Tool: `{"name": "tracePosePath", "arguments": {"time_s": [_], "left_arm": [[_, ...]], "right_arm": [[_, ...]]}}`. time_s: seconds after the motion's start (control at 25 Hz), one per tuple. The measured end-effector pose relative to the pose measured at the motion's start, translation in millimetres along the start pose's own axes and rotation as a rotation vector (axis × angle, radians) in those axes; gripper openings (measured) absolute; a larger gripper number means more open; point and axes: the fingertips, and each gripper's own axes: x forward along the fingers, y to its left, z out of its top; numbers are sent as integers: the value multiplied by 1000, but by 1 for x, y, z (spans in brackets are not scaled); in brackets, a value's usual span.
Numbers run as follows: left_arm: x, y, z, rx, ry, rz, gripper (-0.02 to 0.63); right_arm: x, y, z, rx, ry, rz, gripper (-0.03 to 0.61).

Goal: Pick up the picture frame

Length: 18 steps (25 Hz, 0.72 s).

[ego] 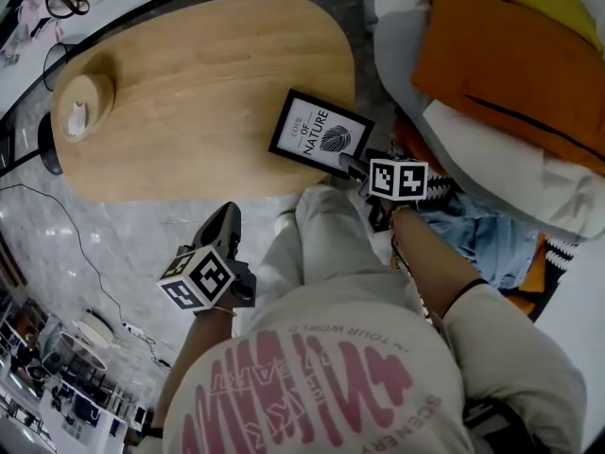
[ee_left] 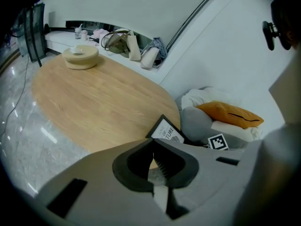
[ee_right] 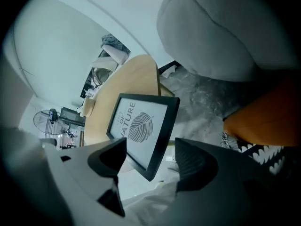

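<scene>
Straddling a corner of the picture frame (ego: 319, 132) at the wooden table (ego: 189, 93) edge, the right gripper (ee_right: 150, 159) gapes wide, not touching it; the left gripper (ee_left: 153, 142), just off the table, is closed and empty.

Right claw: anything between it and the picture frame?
Nothing. Right gripper view shows the picture frame with its near corner between the open jaws of the right claw.

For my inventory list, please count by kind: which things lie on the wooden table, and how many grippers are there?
Picture frame: 1
Round wooden tissue box: 1
Grippers: 2, the left gripper and the right gripper
Total: 4
</scene>
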Motion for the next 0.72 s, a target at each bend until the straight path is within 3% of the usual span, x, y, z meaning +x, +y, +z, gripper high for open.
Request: {"name": "tracePosePath", "arguments": {"time_s": [0.12, 0.24, 0.56, 0.72], "left_arm": [[-3, 9, 5, -23, -14, 39, 5], [-5, 10, 17, -49, -45, 46, 5], [-8, 10, 18, -42, -56, 55, 5], [-9, 11, 18, -35, -58, 51, 5]], "right_arm": [[8, -5, 11, 59, -21, 23, 350], [11, -14, 23, 96, -67, 16, 258], [18, -18, 23, 45, -35, -9, 184], [25, -21, 21, 134, -24, 15, 237]]}}
